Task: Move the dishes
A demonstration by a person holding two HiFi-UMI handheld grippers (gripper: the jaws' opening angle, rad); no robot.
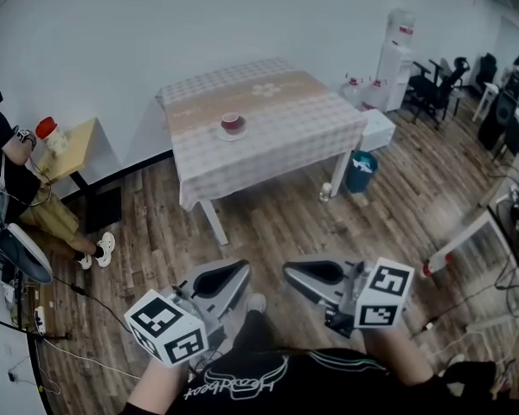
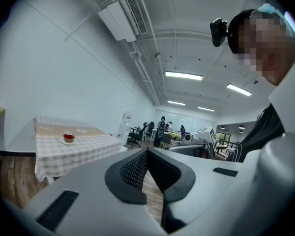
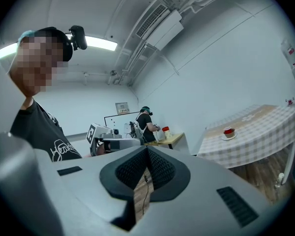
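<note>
A red cup (image 1: 232,121) stands on a white saucer (image 1: 231,134) near the middle of a table with a checked cloth (image 1: 285,128), a few steps ahead. The cup is small in the left gripper view (image 2: 68,137) and the right gripper view (image 3: 228,131). Both grippers hang low by the person's body, far from the table, tips turned toward each other. My left gripper (image 1: 240,272) (image 2: 147,151) is shut and holds nothing. My right gripper (image 1: 290,271) (image 3: 147,149) is also shut and holds nothing.
Wooden floor lies between me and the table. A blue bin (image 1: 360,170) and a white box (image 1: 379,129) sit by the table's right side. A seated person (image 1: 17,180) is at a small wooden desk (image 1: 72,148) on the left. Office chairs (image 1: 437,85) stand at the far right.
</note>
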